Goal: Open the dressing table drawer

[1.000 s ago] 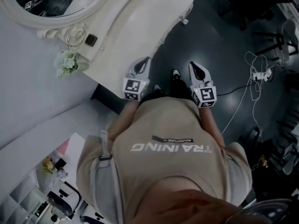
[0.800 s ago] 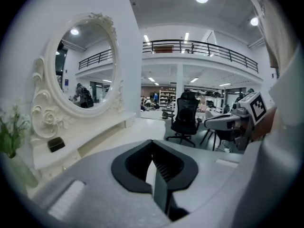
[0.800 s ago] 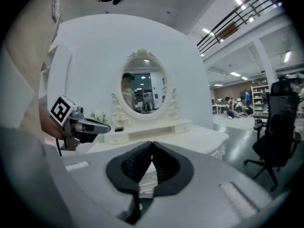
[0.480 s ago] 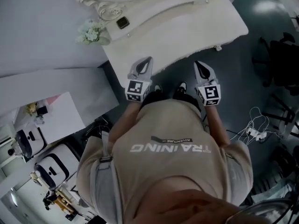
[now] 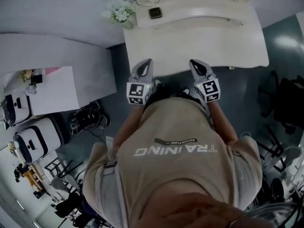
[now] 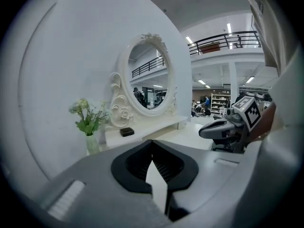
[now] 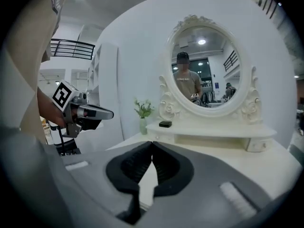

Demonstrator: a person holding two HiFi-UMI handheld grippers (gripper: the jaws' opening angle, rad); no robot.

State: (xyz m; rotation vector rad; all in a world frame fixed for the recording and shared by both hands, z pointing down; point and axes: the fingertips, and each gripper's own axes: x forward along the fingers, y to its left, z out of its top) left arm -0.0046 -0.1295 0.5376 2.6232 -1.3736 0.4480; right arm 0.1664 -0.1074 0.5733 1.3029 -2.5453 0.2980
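Roughly top-centre in head view: cream dressing table [image 5: 199, 46], smooth tabletop with rounded corners. Drawer front hidden under its near edge; small knob [image 5: 231, 68] is possibly its pull. Right gripper view adds carved oval mirror [image 7: 209, 65]. Left gripper [image 5: 147, 61] and right gripper [image 5: 194, 62] at near edge, jaws closed, empty. Dark glossy floor [image 5: 285, 42].

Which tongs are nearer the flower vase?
Left. The left tongs are at the corner of the dressing table nearest the flower vase; the right tongs are further across.
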